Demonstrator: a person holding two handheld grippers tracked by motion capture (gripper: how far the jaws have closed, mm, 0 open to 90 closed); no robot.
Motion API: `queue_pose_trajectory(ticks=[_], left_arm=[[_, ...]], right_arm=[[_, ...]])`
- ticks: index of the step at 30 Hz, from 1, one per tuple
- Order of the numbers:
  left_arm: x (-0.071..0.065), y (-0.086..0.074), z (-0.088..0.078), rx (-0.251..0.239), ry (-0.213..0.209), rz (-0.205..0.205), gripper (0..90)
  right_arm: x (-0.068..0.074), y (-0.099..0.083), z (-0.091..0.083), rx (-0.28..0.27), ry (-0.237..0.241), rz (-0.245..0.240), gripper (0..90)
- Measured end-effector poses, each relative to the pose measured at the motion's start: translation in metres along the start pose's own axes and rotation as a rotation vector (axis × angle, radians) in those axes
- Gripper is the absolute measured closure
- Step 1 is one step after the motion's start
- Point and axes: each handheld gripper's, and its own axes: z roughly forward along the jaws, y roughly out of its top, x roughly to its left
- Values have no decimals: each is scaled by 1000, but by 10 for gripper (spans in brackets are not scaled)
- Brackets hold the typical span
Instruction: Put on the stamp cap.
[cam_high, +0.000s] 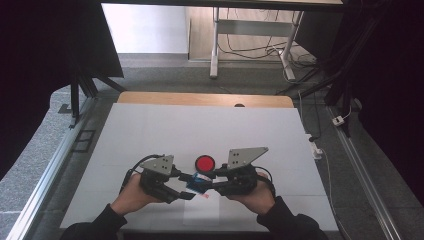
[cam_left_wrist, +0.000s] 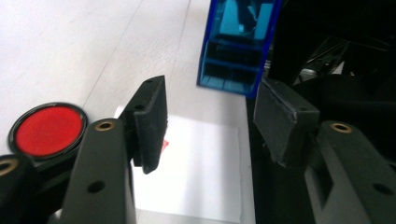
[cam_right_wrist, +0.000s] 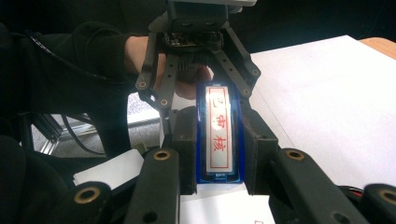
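Note:
My right gripper (cam_right_wrist: 219, 151) is shut on a blue stamp (cam_right_wrist: 218, 135), whose white label with red characters faces its camera. The pads press on the stamp's two long sides. In the left gripper view the blue stamp (cam_left_wrist: 236, 51) hangs just past my left gripper (cam_left_wrist: 212, 100), which is open with its pads clear of the stamp. Both grippers meet tip to tip near the table's front, left gripper (cam_high: 184, 183) and right gripper (cam_high: 209, 183), with the stamp (cam_high: 197, 181) between them. A round red ink pad (cam_high: 204, 163) lies just behind them, and the same ink pad (cam_left_wrist: 48, 129) lies left of my left jaw.
A white sheet of paper (cam_high: 202, 212) with a small red mark lies under the grippers on the white table (cam_high: 200, 125). Metal rails (cam_high: 45, 175) run along both sides. Beyond the table's wooden far edge (cam_high: 200, 98) stand desk legs and cables on the floor.

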Motion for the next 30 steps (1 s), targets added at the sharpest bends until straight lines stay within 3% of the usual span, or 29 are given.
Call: queue_pose_trajectory(ticks=[13, 19, 30], left_arm=[[-9, -8, -12, 38, 127, -67, 248], [-14, -14, -20, 37, 177, -117, 156], [-28, -31, -34, 48, 249, -192, 89]], right_arm=[[1, 0, -2, 1, -21, -7, 708], [1, 0, -3, 9, -34, -9, 708], [0, -1, -6, 26, -66, -7, 707]])
